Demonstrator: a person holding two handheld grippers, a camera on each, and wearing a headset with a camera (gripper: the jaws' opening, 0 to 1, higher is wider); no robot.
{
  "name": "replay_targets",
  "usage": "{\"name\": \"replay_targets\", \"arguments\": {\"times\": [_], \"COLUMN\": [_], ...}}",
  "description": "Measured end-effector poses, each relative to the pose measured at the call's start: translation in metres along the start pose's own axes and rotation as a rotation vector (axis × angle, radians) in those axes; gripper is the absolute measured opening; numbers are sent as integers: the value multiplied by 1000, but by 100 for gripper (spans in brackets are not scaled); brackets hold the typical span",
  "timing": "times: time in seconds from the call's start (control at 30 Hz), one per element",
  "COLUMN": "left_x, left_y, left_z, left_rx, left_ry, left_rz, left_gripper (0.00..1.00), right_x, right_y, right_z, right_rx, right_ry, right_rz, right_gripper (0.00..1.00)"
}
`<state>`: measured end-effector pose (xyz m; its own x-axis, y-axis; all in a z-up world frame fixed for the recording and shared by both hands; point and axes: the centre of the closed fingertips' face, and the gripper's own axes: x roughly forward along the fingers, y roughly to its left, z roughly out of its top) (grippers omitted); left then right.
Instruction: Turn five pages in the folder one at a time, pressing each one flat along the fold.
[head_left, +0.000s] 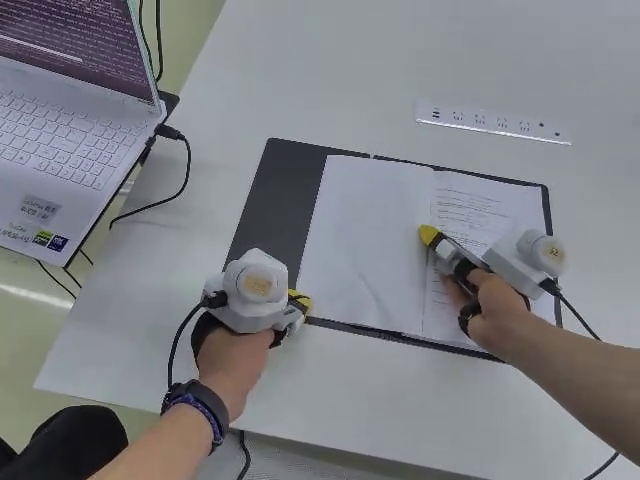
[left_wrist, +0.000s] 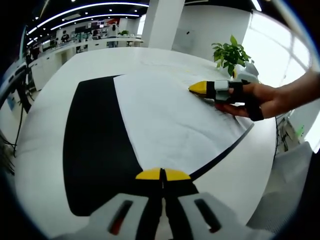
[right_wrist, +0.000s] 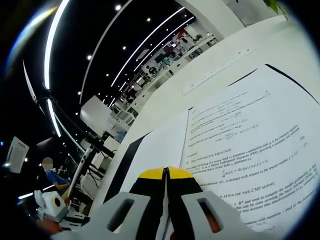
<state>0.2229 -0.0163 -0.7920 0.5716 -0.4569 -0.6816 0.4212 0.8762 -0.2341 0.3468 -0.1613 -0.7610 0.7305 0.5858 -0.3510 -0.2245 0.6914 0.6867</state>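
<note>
The left gripper (head_left: 297, 302) is closest, jaws shut tight on nothing, tips at the near edge of the black folder (head_left: 272, 195). The blank page (head_left: 360, 250) lies just ahead of them. The right gripper (head_left: 430, 237), also closed and empty, presses beside the fold. I think it is flattening. Next it must open a little to lift one printed page (head_left: 492, 212). Past its tips I read "CONTINUITY EQUATION".

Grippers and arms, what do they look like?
The left gripper and right gripper match: white-grey bodies, round caps with an orange mark, black midsections, yellow jaw tips, black cables. A dark band circles the left wrist, and a black strap crosses the right hand.
</note>
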Motion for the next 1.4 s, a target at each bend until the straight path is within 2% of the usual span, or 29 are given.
{"name": "replay_targets", "arguments": {"times": [0.2, 0.63, 0.9, 1.4], "left_x": [0, 0, 0, -1], "left_y": [0, 0, 0, -1], "left_z": [0, 0, -1, -1], "left_rx": [4, 5, 11, 20], "left_ry": [0, -5, -10, -15], "left_rz": [-3, -5, -5, -5], "left_gripper": [0, 0, 0, 0], "right_x": [-11, -22, -36, -53], "right_y": [1, -2, -2, 5], "right_z": [-8, -25, -44, -65], "right_rx": [6, -36, -69, -80], "right_ry": [0, 54, 94, 109], "right_rz": [1, 24, 42, 53], "right_gripper": [0, 0, 0, 0]}}
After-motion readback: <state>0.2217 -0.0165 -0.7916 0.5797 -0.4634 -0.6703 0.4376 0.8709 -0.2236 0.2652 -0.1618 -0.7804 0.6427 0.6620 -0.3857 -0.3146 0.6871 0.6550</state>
